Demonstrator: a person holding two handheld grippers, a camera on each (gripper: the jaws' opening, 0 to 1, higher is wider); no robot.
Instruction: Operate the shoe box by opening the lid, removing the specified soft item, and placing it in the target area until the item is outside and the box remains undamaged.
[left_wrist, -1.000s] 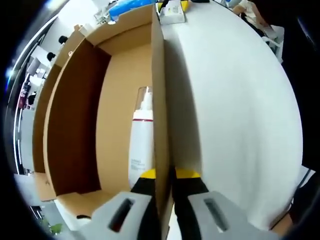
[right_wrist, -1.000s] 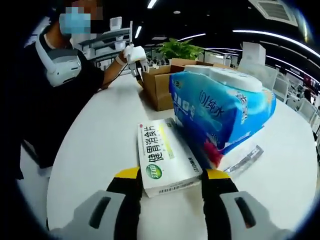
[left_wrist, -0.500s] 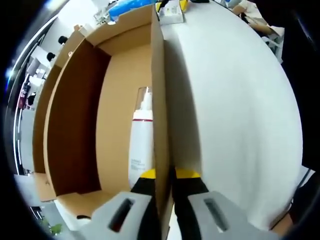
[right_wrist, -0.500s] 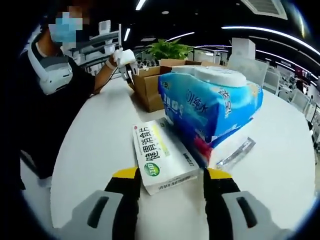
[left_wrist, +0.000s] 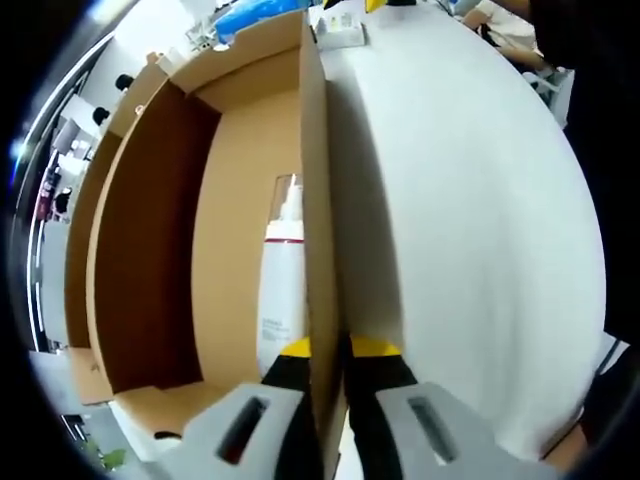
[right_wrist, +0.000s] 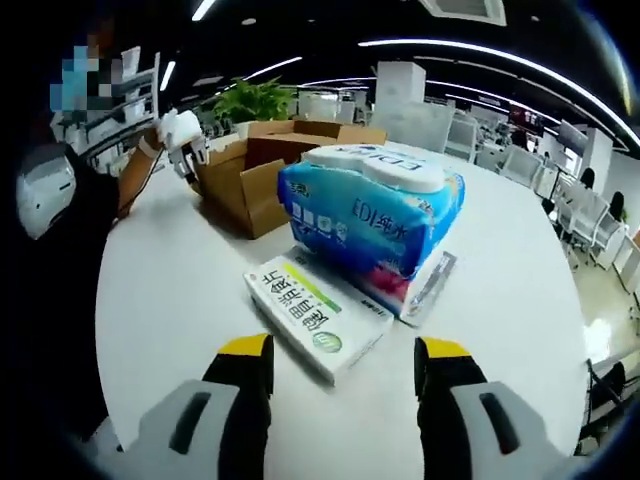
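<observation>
The brown cardboard shoe box (left_wrist: 200, 200) stands open, and my left gripper (left_wrist: 328, 350) is shut on its upright side wall (left_wrist: 316, 180), one jaw on each face. A white bottle (left_wrist: 283, 290) with a clear cap lies on the box floor. In the right gripper view the same box (right_wrist: 260, 175) sits at the back left, with the left gripper (right_wrist: 190, 150) in a gloved hand at its edge. The soft blue tissue pack (right_wrist: 370, 225) lies on the white table (right_wrist: 180, 290) outside the box. My right gripper (right_wrist: 345, 350) hovers open, short of a white-green carton (right_wrist: 315, 315).
A clear wrapper strip (right_wrist: 430, 285) lies by the tissue pack. The person (right_wrist: 50, 230) stands at the table's left edge, and a potted plant (right_wrist: 250, 100) is behind the box. White tabletop (left_wrist: 470, 220) stretches out beside the box wall.
My right gripper has drawn back and swung, so the white-green carton is no longer between its jaws. My left gripper still holds the box wall as before.
</observation>
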